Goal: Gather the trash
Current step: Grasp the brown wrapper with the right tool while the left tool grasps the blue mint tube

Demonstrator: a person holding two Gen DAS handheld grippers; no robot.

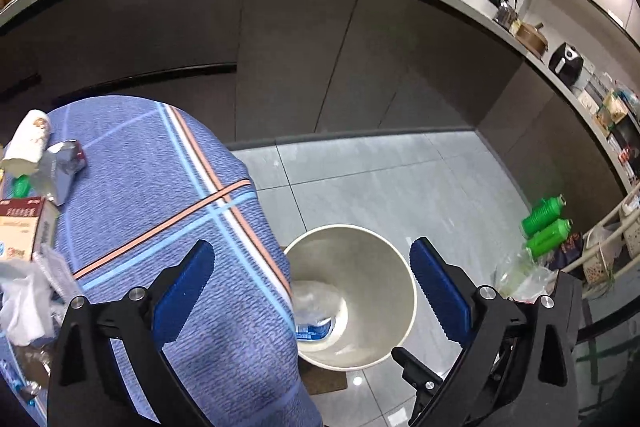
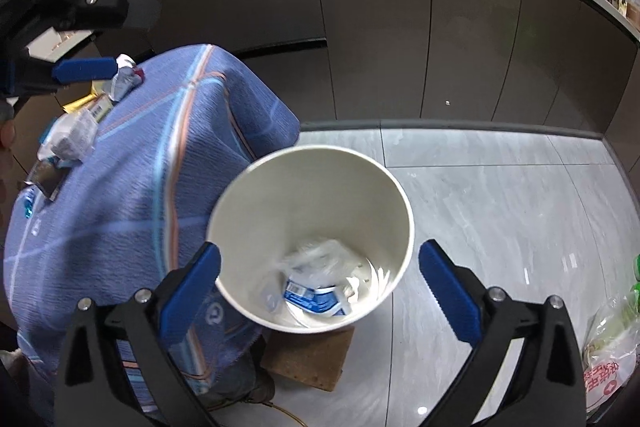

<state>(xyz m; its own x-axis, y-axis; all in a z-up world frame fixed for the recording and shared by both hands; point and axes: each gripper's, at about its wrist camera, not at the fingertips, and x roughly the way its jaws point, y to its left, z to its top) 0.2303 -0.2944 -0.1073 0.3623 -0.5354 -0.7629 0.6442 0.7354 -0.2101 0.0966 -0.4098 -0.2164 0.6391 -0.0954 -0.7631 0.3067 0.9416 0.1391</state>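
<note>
Bin (image 2: pixel 256 203): on floor beside table (image 1: pixel 160 195), holding a wrapper (image 2: pixel 316 297). My right gripper (image 2: pixel 320 291) hangs over it, fingers released, empty; left gripper (image 1: pixel 312 291) likewise. Remaining trash (image 1: pixel 28 143): on table. Step, I judge: between drops. Next: reach back, grasp another piece.

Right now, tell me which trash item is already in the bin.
The crumpled plastic bottle with a blue label, lying at the white bin's bottom; the other trash sits on the blue tablecloth.
</note>
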